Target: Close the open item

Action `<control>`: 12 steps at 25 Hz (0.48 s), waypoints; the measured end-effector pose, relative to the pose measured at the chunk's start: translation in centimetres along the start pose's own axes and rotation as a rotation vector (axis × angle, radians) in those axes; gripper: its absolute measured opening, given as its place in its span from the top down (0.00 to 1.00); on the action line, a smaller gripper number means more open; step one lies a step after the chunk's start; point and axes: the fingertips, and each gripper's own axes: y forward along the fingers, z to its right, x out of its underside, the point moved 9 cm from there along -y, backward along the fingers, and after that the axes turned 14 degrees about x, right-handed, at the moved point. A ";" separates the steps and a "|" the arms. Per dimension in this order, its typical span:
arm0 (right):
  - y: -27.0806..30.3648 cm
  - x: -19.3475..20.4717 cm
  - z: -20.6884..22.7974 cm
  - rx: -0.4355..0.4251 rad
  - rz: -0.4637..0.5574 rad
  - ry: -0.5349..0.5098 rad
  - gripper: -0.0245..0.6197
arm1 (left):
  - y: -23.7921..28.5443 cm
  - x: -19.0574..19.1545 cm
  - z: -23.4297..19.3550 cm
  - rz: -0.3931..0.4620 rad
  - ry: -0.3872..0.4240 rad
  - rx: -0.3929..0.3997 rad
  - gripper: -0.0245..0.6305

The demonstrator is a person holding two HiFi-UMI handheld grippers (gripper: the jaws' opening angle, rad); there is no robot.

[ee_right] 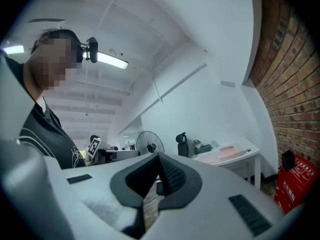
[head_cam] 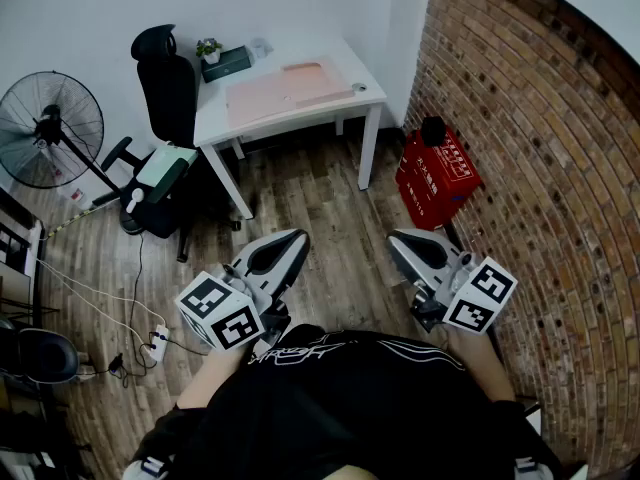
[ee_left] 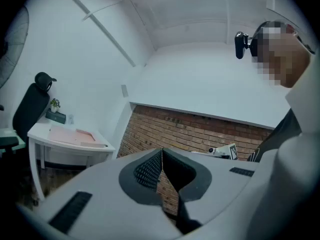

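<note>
A flat pink item lies opened out on the white desk at the far side of the room. It also shows as the pink item in the left gripper view and as the pink item in the right gripper view. Both grippers are held close to the person's body, far from the desk. My left gripper is shut and holds nothing; its jaws meet. My right gripper is shut too, jaws together with nothing in them.
A black office chair stands left of the desk, with a standing fan further left. A red crate sits against the brick wall on the right. A power strip and cables lie on the wooden floor at left.
</note>
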 end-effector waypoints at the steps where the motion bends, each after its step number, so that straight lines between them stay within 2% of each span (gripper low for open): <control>1: -0.3 0.0 0.0 0.005 0.004 0.002 0.96 | 0.1 0.0 0.1 -0.004 -0.001 0.002 0.91; 12: -2.9 -0.7 0.7 0.036 0.025 -0.040 0.96 | 1.9 0.1 1.2 -0.028 0.032 -0.003 0.91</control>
